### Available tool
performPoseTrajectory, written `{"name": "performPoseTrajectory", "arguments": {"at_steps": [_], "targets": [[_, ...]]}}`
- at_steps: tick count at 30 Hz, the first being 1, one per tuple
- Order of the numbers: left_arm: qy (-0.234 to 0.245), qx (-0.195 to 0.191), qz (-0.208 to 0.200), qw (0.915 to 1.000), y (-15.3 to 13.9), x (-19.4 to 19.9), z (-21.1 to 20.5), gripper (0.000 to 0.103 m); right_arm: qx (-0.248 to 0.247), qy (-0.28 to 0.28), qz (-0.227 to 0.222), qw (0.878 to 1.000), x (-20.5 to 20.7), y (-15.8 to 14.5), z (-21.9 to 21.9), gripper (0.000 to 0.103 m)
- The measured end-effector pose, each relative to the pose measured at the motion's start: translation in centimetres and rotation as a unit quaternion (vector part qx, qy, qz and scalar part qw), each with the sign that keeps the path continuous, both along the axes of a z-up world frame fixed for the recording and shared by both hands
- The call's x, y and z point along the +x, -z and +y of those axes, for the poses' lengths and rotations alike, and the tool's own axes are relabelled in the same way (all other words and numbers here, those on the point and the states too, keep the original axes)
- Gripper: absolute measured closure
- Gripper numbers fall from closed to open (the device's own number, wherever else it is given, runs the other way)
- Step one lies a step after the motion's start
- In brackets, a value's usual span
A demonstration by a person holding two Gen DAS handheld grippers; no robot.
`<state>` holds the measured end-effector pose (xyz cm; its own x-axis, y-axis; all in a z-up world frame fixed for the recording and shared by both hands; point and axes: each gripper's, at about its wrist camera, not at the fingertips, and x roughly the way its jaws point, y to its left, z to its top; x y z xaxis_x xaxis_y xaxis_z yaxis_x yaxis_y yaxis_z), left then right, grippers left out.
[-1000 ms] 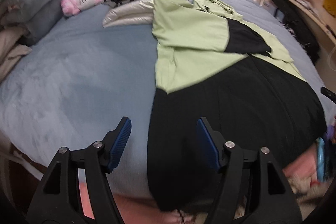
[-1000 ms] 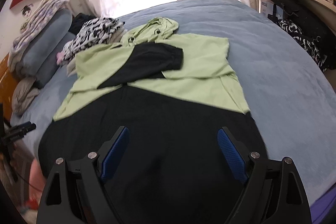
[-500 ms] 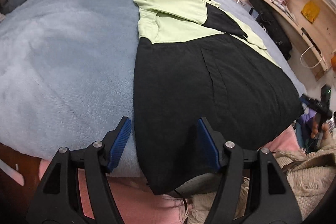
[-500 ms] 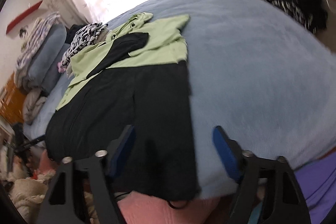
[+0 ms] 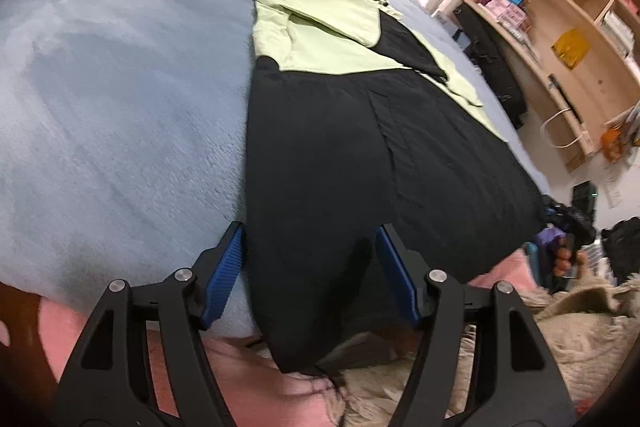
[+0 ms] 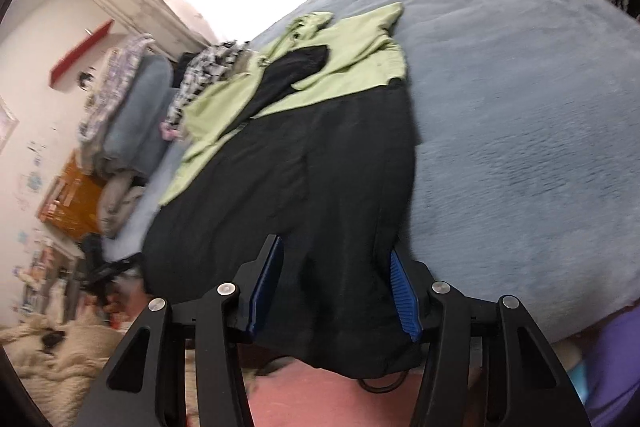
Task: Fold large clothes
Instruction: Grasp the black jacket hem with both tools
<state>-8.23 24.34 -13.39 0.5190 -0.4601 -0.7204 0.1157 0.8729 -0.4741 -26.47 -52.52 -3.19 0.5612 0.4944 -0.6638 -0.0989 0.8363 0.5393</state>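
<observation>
Two grippers: your jaws are wide apart on both.
Left gripper (image 5: 310, 267): hoodie (image 5: 340, 167) hem corner sits between jaws.
Right gripper (image 6: 336, 283): other hem corner between jaws.

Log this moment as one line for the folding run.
garment: green-and-black hoodie flat on bed | left gripper: open at hem corner | right gripper: open at other hem corner | nothing gripped

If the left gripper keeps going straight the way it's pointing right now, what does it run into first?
Most likely the black lower part of the garment: the open left gripper already frames that cloth's hem corner at the bed edge. How far off the fabric is cannot be judged from this view.
</observation>
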Motion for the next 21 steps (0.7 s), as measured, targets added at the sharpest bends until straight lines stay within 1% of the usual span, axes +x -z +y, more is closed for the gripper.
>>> {"name": "performPoseTrajectory", "arguments": {"at_steps": [1, 4, 6, 8, 11, 14, 16, 17, 18, 19, 20, 21], "targets": [[0.006, -0.009, 0.003, 0.9999, 0.1, -0.1, 0.0, 0.041, 0.003, -0.003, 0.002, 1.000, 0.1, 0.1, 0.2, 0.051], [0.018, -0.011, 0.005, 0.9998, 0.3, -0.5, -0.5, 0.041, -0.009, -0.010, 0.008, 1.000, 0.2, 0.1, 0.6, 0.051], [0.023, -0.014, 0.008, 0.9996, 0.6, -0.6, -0.6, 0.041, -0.024, -0.010, 0.015, 1.000, 0.9, 0.1, 1.1, 0.054], [0.022, -0.018, 0.010, 0.9995, 0.8, -0.4, -0.5, 0.041, -0.033, -0.008, 0.022, 0.999, 1.2, 0.4, 1.1, 0.059], [0.021, -0.018, 0.011, 0.9996, 1.2, 0.2, -0.8, 0.041, -0.027, 0.002, 0.030, 0.999, 1.9, 1.2, 1.2, 0.059], [0.018, -0.013, 0.002, 0.9998, 1.2, 0.5, -1.5, 0.041, -0.016, 0.016, 0.037, 0.999, 3.0, 2.1, 1.3, 0.059], [0.014, -0.008, -0.003, 0.9999, 1.1, 0.7, -2.1, 0.043, -0.009, 0.026, 0.037, 0.999, 3.8, 2.5, 1.5, 0.059], [0.006, -0.003, -0.008, 0.9999, 1.0, 1.0, -2.3, 0.052, -0.007, 0.030, 0.036, 0.999, 4.2, 2.6, 1.7, 0.059], [-0.001, -0.003, -0.011, 0.9999, 1.0, 1.0, -2.4, 0.066, -0.006, 0.034, 0.035, 0.999, 4.5, 2.7, 1.8, 0.059], [-0.011, -0.007, -0.012, 0.9998, 1.0, 1.1, -2.4, 0.075, -0.008, 0.040, 0.035, 0.999, 4.7, 2.7, 2.1, 0.062], [-0.024, -0.019, -0.012, 0.9995, 1.0, 1.3, -2.3, 0.094, -0.013, 0.045, 0.035, 0.998, 4.8, 2.7, 2.4, 0.068], [-0.036, -0.038, -0.009, 0.9986, 1.0, 1.5, -2.1, 0.101, -0.017, 0.051, 0.036, 0.998, 5.0, 2.6, 2.7, 0.073]]}}
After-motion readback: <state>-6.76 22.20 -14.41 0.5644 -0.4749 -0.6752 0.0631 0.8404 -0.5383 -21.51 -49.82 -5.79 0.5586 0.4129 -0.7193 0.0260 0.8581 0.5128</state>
